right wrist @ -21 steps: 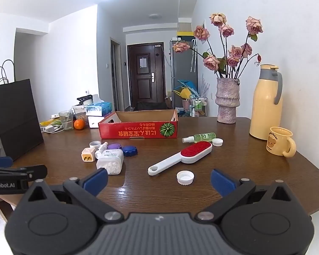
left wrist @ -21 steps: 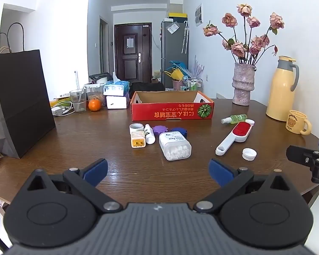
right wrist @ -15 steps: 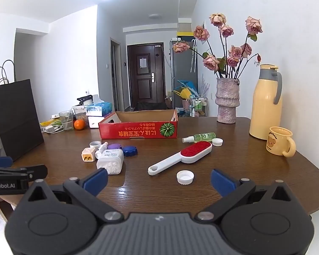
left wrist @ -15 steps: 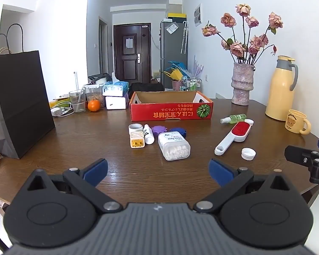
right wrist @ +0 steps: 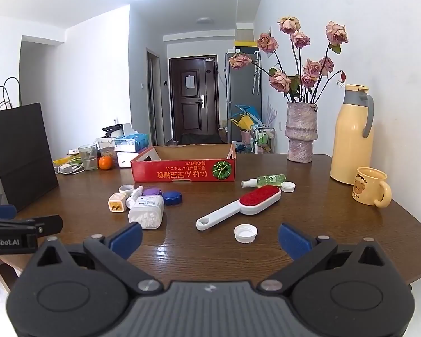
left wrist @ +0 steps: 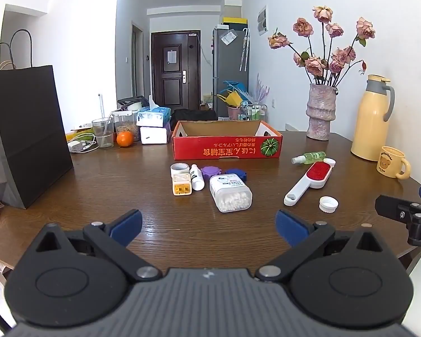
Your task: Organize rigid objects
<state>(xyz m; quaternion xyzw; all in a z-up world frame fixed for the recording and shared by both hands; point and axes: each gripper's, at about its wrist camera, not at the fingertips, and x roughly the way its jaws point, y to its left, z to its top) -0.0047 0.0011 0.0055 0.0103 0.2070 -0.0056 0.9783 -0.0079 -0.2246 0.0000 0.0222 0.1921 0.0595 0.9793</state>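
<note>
Left gripper (left wrist: 207, 223): jaws spread wide, nothing between them. Right gripper (right wrist: 210, 237): same, empty. I log the loose items on the wooden table (left wrist: 103, 179): cotton-swab box (left wrist: 230, 193), lint brush (right wrist: 238, 206), white cap (right wrist: 245, 233), spray bottle (right wrist: 265, 181), all short of the empty red cardboard tray (left wrist: 227, 147). Risk, my judgement: the swab box sits tight among small pieces; a wide approach could scatter them, and the flat cap may slip from the pads.

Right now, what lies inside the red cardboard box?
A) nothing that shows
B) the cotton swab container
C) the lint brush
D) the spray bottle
A: the red cardboard box shows only bare brown walls; lint brush, cotton swab container and spray bottle lie on the table.
</note>
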